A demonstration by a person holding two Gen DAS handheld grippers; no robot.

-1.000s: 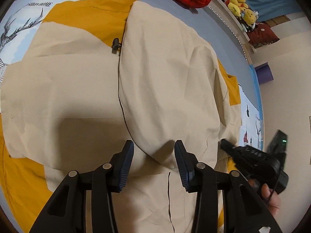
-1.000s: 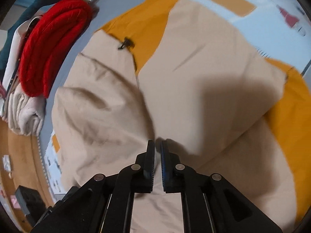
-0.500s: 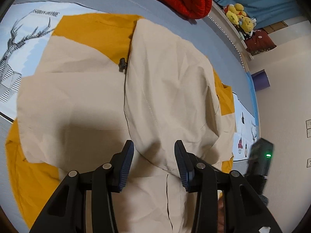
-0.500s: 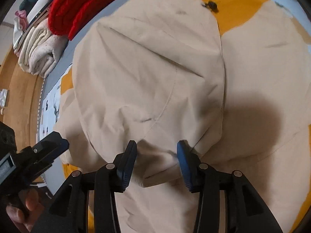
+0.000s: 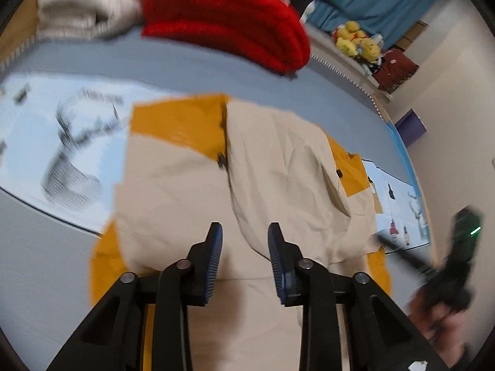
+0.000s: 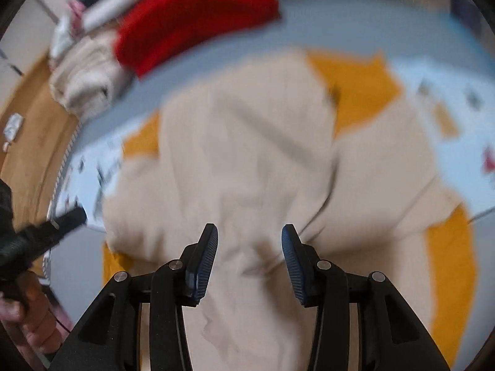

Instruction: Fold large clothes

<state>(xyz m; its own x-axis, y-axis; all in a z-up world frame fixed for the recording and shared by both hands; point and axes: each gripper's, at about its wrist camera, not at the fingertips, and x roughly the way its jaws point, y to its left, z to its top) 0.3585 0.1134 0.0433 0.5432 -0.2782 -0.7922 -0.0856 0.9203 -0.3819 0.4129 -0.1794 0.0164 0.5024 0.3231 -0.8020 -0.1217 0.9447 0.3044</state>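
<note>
Left gripper (image 5: pixel 244 238): we hold it pitched steeply down, jaws parted and closing, nothing between the pads. Right gripper (image 6: pixel 249 238): we hold it pitched steeply down too, jaws parted wider, nothing gripped. Our right hand (image 5: pixel 442 321), blurred, shows low to the right of the left gripper, wrapped round its handle. Our left hand (image 6: pixel 27 324) shows low to the left of the right gripper, likewise gripping its handle.

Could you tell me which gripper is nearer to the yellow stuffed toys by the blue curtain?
Right. The right gripper is on the jacket's side toward the toys; the left gripper, jaws closing on nothing, is over its middle.
</note>
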